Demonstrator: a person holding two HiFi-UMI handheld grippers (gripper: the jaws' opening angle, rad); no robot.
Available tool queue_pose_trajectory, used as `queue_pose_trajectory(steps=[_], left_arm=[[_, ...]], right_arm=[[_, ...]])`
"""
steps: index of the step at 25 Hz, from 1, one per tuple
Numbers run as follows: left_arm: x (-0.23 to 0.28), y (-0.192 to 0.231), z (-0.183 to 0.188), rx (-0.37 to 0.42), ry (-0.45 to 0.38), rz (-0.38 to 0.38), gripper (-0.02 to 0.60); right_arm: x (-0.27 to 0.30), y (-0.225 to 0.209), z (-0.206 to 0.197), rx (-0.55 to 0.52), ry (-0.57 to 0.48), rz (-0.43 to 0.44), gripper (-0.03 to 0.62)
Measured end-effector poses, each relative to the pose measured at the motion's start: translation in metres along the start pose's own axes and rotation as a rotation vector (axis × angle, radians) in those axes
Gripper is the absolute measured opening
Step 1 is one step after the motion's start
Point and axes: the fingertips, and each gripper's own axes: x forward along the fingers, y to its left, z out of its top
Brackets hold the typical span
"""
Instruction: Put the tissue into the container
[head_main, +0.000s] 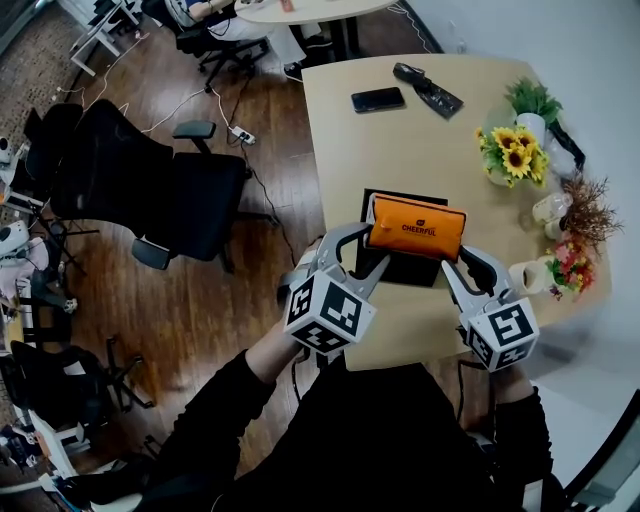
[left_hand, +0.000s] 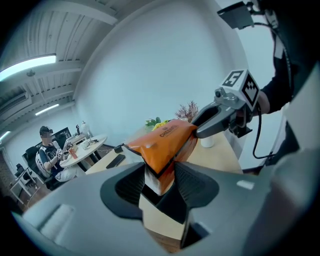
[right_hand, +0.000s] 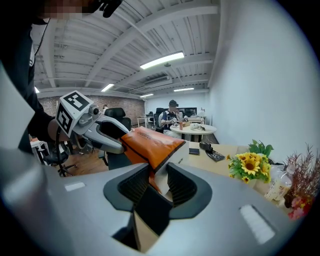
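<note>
Holding Tissue Pack at Both Ends

Table (head_main: 420, 130), centre-right of frame. Black container (head_main: 402, 268) on it, mid-frame. Orange tissue pack (head_main: 415, 228) over the container. Left gripper (left_hand: 160, 182) and right gripper (right_hand: 157, 184) each clamp one end of the pack.

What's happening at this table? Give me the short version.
A person is holding an orange plastic tissue pack with two handheld grippers: the left claw is clamped on one end, the right claw on the other. The pack is in the air over a black rectangular container on the light wooden table, not yet inside it.
</note>
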Motion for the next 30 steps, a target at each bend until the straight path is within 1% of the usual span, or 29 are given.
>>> queue_pose_trajectory(steps=[10,15,23,30], left_arm=[[0.014,0.013,-0.002,0.031,0.018,0.012,0.169],[0.025,0.017,-0.011,0.028,0.04,0.008,0.167],[0.044,0.02,-0.021,0.022,0.043,-0.015,0.167],[0.061,0.023,-0.033,0.035,0.079,-0.029,0.163]], right_arm=[[0.016,-0.011,0.001,-0.012,0.018,-0.018,0.117],[0.028,-0.016,-0.006,-0.027,0.042,-0.015,0.117],[0.041,-0.027,-0.017,-0.022,0.075,-0.029,0.117],[0.054,-0.037,-0.03,-0.025,0.108,-0.042,0.117]])
